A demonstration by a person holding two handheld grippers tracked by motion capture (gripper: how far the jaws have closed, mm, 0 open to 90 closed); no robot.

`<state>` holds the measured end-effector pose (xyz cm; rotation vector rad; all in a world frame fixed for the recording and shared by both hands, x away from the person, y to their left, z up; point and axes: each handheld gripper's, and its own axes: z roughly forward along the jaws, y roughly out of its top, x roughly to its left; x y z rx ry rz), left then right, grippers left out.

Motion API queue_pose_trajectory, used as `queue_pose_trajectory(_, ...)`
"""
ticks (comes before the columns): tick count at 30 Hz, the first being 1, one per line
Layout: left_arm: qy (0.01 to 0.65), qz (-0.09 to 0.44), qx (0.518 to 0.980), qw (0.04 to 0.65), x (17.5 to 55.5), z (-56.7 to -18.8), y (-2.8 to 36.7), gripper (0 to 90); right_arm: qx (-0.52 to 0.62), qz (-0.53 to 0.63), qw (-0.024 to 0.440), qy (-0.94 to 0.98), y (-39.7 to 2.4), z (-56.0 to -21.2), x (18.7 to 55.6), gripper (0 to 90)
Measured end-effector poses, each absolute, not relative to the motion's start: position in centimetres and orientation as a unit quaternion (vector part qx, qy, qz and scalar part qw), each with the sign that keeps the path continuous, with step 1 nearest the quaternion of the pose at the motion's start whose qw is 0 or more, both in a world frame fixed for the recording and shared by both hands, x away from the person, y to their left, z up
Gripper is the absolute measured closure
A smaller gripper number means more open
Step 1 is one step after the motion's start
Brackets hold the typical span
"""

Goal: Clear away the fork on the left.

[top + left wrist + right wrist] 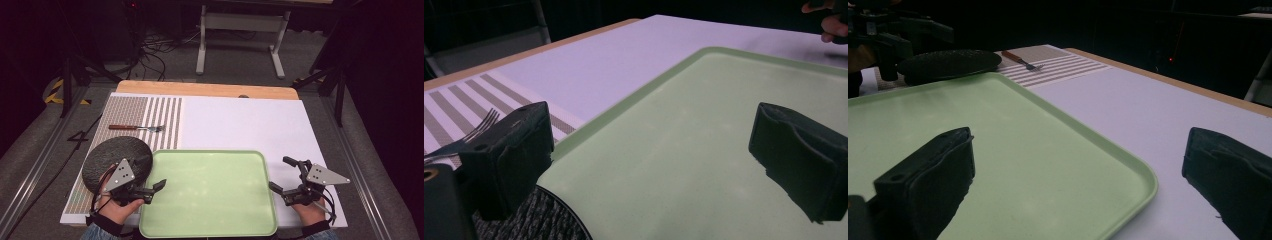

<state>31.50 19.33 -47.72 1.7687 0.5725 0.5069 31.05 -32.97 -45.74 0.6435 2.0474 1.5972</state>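
Where we stand: while both grippers are hovering at the near corners of the green tray (pixel 210 192), we are holding nothing yet.
Left gripper (pixel 159 186): its jaws are standing wide apart, reaching over the tray's near-left edge, with the dark round plate (pixel 116 161) just beside and partly under it.
Right gripper (pixel 283 176): its jaws are also gaping apart, waiting on the white mat off the tray's right rim.
Plate: it is lying flat on the table at the left, its edge overlapping the tray's left rim; our left hand is much the nearer.
Fork (pixel 136 128): it is resting on the striped placemat (pixel 162 120) beyond the plate, long axis running left-right, tines toward the right.
Views: the left gripper view is giving us the plate's speckled texture (pixel 546 220) under the jaw and the fork tines (pixel 481 125); the right gripper view is showing the plate's low profile (pixel 948 62).
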Motion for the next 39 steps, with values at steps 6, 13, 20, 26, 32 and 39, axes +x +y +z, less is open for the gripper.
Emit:
queue_pose_trajectory(6, 0.249, 0.217, 0.751, 0.572, 31.6, -47.7, 19.5, 3.9, 0.237, 0.582, 0.226, 0.744, -33.0, -45.8, 31.1, 1.5)
queue_pose_trajectory(13, 0.25, 0.203, 0.757, 0.569, 31.8, -47.7, 19.4, 4.6, 0.236, 0.578, 0.22, 0.75, -32.9, -45.8, 31.2, 2.3)
queue_pose_trajectory(20, 0.242, 0.197, 0.765, 0.564, 32.0, -47.3, 19.4, 4.5, 0.237, 0.574, 0.218, 0.753, -32.8, -45.8, 31.4, 3.1)
queue_pose_trajectory(26, 0.243, 0.182, 0.773, 0.556, 32.5, -46.8, 19.5, 4.8, 0.237, 0.578, 0.215, 0.75, -32.9, -45.6, 31.5, 4.0)
queue_pose_trajectory(32, 0.237, 0.184, 0.78, 0.549, 33.4, -45.9, 19.7, 7.3, 0.238, 0.577, 0.213, 0.752, -32.9, -45.6, 31.7, 4.1)
queue_pose_trajectory(39, 0.229, 0.183, 0.785, 0.546, 34.5, -45.0, 20.1, 7.2, 0.241, 0.576, 0.213, 0.752, -33.0, -45.7, 31.8, 4.0)
